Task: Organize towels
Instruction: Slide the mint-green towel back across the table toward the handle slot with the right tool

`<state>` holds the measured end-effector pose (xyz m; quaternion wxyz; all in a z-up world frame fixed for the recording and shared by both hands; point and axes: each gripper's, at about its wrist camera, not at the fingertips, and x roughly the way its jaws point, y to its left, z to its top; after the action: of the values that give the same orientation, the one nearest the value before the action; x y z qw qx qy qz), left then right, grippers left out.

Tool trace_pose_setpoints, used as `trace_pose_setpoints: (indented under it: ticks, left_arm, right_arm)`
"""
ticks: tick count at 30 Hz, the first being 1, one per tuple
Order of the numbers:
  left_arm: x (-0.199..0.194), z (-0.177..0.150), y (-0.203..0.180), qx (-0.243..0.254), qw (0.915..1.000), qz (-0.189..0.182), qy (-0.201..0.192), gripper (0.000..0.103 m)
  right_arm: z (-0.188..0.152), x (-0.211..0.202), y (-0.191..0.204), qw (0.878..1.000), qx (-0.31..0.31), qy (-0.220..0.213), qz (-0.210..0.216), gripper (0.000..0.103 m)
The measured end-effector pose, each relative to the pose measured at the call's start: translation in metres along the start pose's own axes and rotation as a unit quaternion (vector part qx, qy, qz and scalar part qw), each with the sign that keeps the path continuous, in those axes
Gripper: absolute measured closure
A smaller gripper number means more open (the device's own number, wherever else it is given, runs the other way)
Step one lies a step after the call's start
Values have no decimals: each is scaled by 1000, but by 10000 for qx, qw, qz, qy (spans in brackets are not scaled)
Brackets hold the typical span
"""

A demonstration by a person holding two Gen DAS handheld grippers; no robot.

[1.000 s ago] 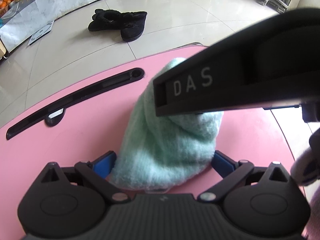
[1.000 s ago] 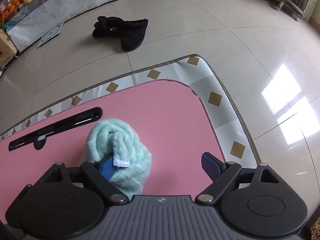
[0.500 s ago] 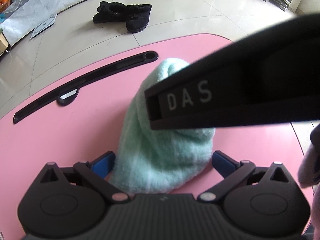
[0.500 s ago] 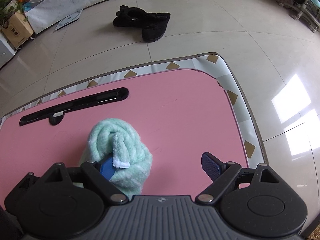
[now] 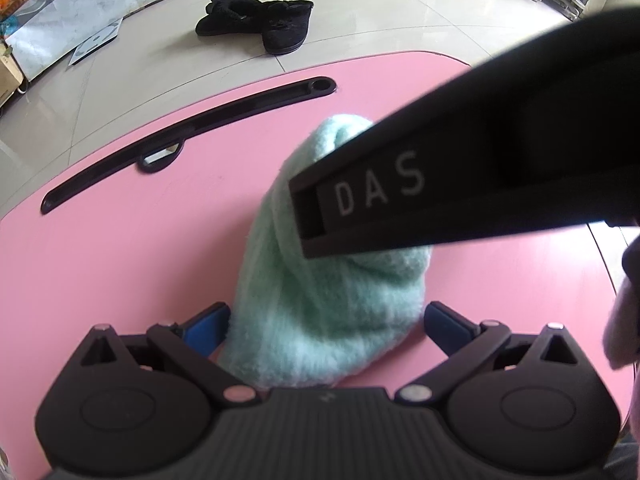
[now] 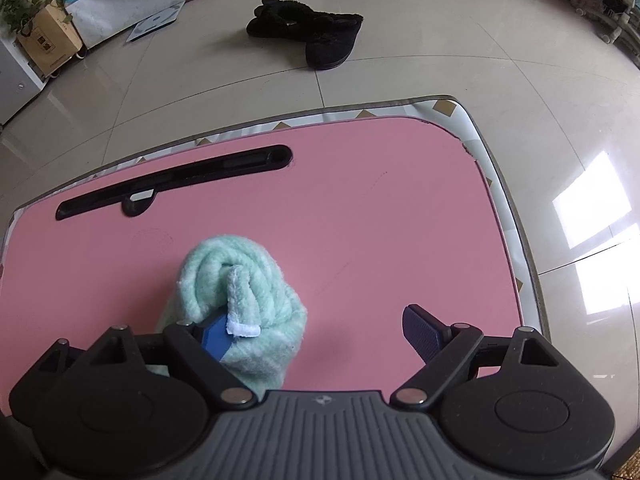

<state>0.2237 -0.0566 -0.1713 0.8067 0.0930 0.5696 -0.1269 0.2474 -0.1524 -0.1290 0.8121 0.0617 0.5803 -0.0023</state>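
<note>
A rolled mint-green towel (image 5: pixel 320 300) lies on the pink table (image 5: pixel 100 260). It sits between the two blue pads of my left gripper (image 5: pixel 326 326), which is open, with the pads at the roll's sides. The right gripper's black body (image 5: pixel 480 184) crosses over the towel in the left wrist view and hides its middle. In the right wrist view the towel's (image 6: pixel 240 276) coiled end faces up, with a white-edged corner hanging. My right gripper (image 6: pixel 320 332) is open; its left pad presses into the roll and its right pad is free over bare table (image 6: pixel 380 220).
A long black slot (image 6: pixel 176 180) runs along the table's far side. A patterned mat edge (image 6: pixel 508 208) borders the table's far and right rims. Black slippers (image 6: pixel 312 36) lie on the tiled floor beyond. A fuzzy pink sleeve (image 5: pixel 624 320) shows at the right edge.
Both grippers and the towel have drawn back from the black slot, toward the near side of the table. The openings of both grippers look unchanged.
</note>
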Motion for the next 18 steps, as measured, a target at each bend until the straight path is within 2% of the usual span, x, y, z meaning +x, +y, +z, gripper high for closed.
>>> trace_pose_setpoints:
  ticks: [8, 18]
  left_arm:
    - [-11, -19, 2, -26, 10000, 10, -23, 0]
    - [-22, -45, -11, 25, 9999, -12, -130, 0]
  right_arm:
    - [-15, -3, 10, 9999, 33, 22, 110, 17]
    - [-35, -12, 10, 9998, 168, 45, 36, 17]
